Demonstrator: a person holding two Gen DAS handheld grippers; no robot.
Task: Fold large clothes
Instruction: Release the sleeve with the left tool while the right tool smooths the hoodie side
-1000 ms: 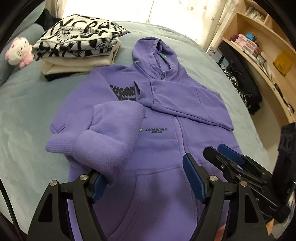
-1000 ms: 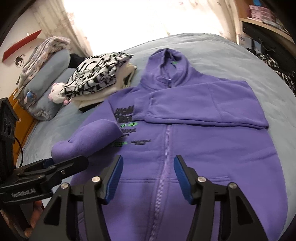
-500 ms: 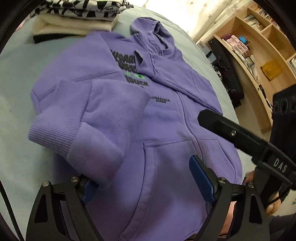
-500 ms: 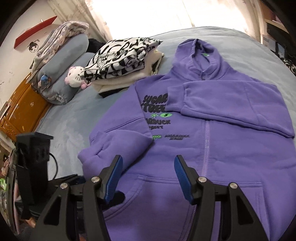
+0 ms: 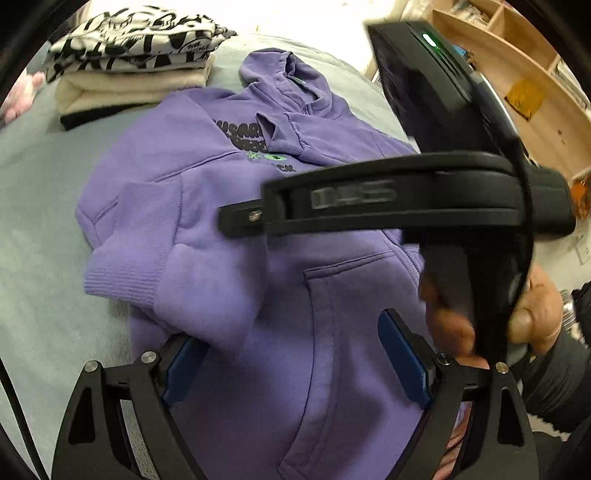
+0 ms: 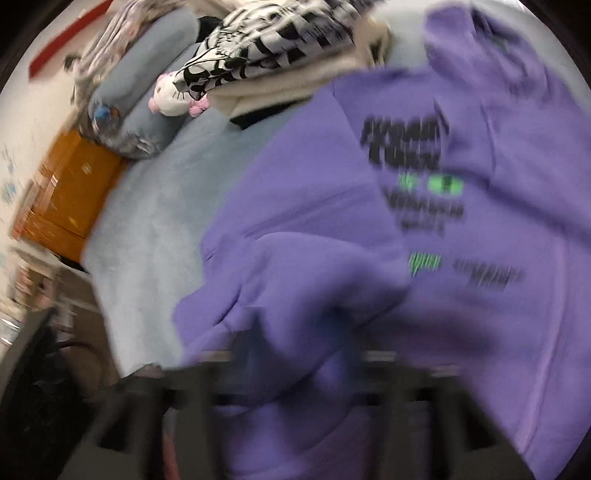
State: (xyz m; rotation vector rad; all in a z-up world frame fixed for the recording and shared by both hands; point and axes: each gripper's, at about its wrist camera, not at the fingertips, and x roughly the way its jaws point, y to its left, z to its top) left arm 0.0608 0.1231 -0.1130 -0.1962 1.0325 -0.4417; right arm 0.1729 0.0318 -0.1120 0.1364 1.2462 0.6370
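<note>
Your left tool (image 5: 295,354) has its fingers spread wide; your right tool (image 5: 369,206) crosses sideways above it (its own view too blurred to judge).

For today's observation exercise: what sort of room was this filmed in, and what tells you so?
Most likely a bedroom. A purple hoodie lies on a bed with pillows and a plush toy at its head, beside folded clothes.

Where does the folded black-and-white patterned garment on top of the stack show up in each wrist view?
Left wrist: black-and-white garment at upper left, topping the cream stack.
Right wrist: top centre, blurred, left of the hood.
Shared landmark: the purple hoodie lies just right of the stack in both.
</note>
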